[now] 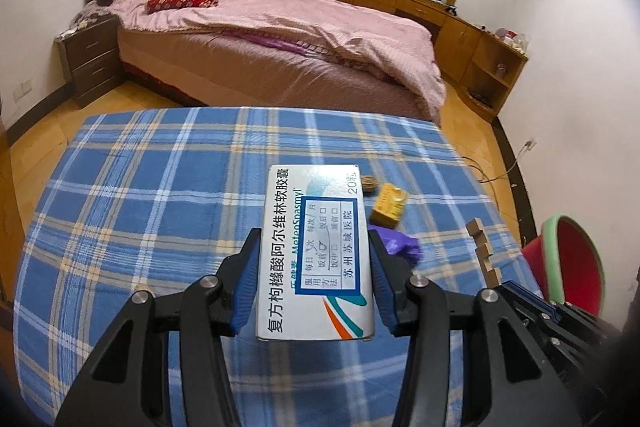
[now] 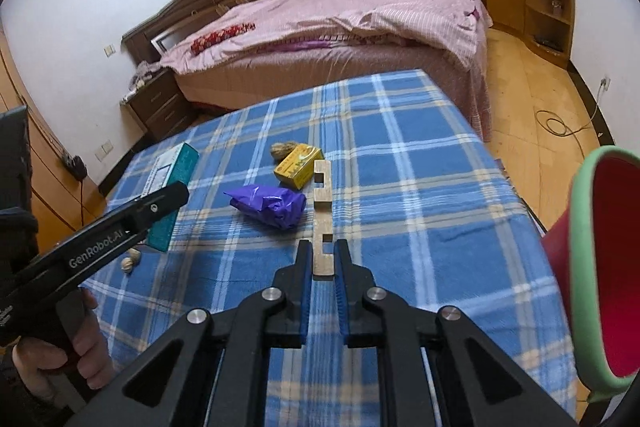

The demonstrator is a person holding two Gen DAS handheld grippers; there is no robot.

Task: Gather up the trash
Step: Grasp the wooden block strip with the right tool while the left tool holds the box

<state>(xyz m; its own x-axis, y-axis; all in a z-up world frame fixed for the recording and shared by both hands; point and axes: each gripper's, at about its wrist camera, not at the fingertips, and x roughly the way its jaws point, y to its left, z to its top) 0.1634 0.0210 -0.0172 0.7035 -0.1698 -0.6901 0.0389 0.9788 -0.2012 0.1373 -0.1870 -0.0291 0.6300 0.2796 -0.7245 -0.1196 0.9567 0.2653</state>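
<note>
My left gripper (image 1: 314, 241) is shut on a white medicine box (image 1: 318, 251) with Chinese print, held above the blue plaid table (image 1: 160, 187); the box's teal side shows in the right wrist view (image 2: 172, 187). My right gripper (image 2: 323, 247) is shut on a notched wooden piece (image 2: 323, 211), which also shows in the left wrist view (image 1: 482, 251). On the table lie a crumpled purple bag (image 2: 268, 205), a yellow box (image 2: 298, 165) and a walnut (image 2: 282, 150). A red bin with a green rim (image 2: 600, 267) stands at the table's right edge.
Two small walnut bits (image 2: 132, 261) lie under the left gripper's body. A bed with a pink quilt (image 1: 280, 27) stands beyond the table, with a nightstand (image 1: 92, 59) on the left and wooden cabinets (image 1: 460, 27) on the right. A cable (image 2: 560, 125) lies on the floor.
</note>
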